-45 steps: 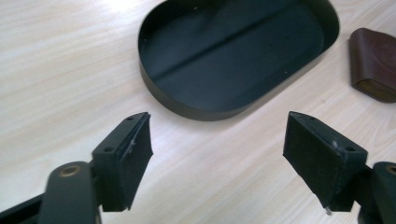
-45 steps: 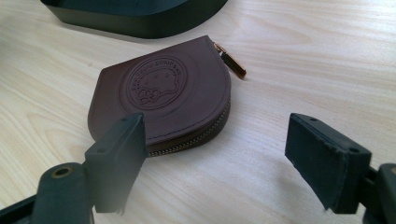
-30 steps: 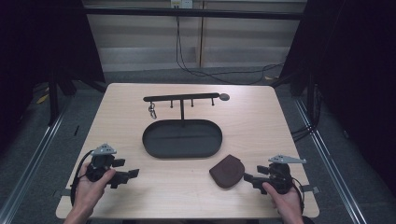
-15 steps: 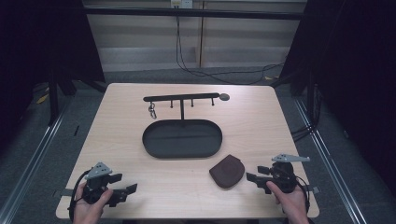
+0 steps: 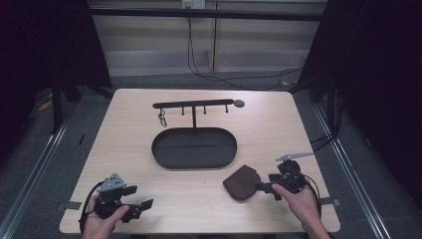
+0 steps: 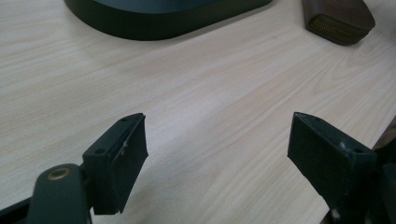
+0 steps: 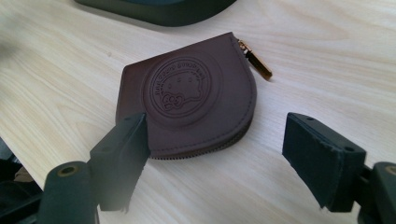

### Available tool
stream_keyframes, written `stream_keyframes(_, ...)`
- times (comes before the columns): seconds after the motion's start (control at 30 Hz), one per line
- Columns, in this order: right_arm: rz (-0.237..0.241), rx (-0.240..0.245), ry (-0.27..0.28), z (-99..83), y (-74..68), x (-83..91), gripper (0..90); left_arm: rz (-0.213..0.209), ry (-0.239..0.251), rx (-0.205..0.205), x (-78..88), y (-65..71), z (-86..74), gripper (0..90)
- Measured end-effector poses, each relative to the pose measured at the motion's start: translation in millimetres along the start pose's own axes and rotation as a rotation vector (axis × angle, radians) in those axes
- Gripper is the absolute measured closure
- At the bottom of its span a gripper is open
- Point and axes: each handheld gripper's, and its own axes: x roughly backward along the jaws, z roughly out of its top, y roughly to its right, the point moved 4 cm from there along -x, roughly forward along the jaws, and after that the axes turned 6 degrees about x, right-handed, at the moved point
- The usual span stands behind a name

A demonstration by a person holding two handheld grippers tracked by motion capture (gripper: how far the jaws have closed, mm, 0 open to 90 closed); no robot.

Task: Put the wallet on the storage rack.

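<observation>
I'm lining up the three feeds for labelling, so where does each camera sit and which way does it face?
High view: fixed above the person's side, looking forward and down on the table; both hands, the left gripper and right gripper show at the bottom.
Left gripper view: rides the left gripper, facing across bare tabletop to the black tray; its open jaws show.
Right gripper view: rides the right gripper, facing the brown coin pouch; its open jaws show.
Shared: tray and pouch appear in all three.

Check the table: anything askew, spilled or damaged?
Nothing stands out. The brown coin pouch lies flat and zipped beside the black oval tray, and the hook rack stands upright with one key ring hanging.
</observation>
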Motion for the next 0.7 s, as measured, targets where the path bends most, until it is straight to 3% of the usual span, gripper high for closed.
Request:
stream_keyframes(0.2, 0.02, -0.003, -0.097, 15.6, 0.1, -13.1, 19.2, -0.013, -0.008, -0.029, 0.6, 3.8, 1.1, 19.6)
stream_keyframes(0.47, -0.003, 0.01, -0.18, 28.8, -3.2, -24.7, 18.9, -0.027, -0.013, -0.018, -0.3, 1.5, 2.6, 17.2)
stream_keyframes(0.5, -0.013, 0.009, -0.219, 28.8, -2.8, -28.7, 19.0, -0.036, -0.023, -0.015, -0.8, 1.0, 2.5, 17.3)
stream_keyframes(0.7, -0.011, 0.029, -0.246, 35.2, -4.5, -34.4, 19.7, -0.026, -0.039, -0.031, -2.9, -0.3, 2.9, 17.3)
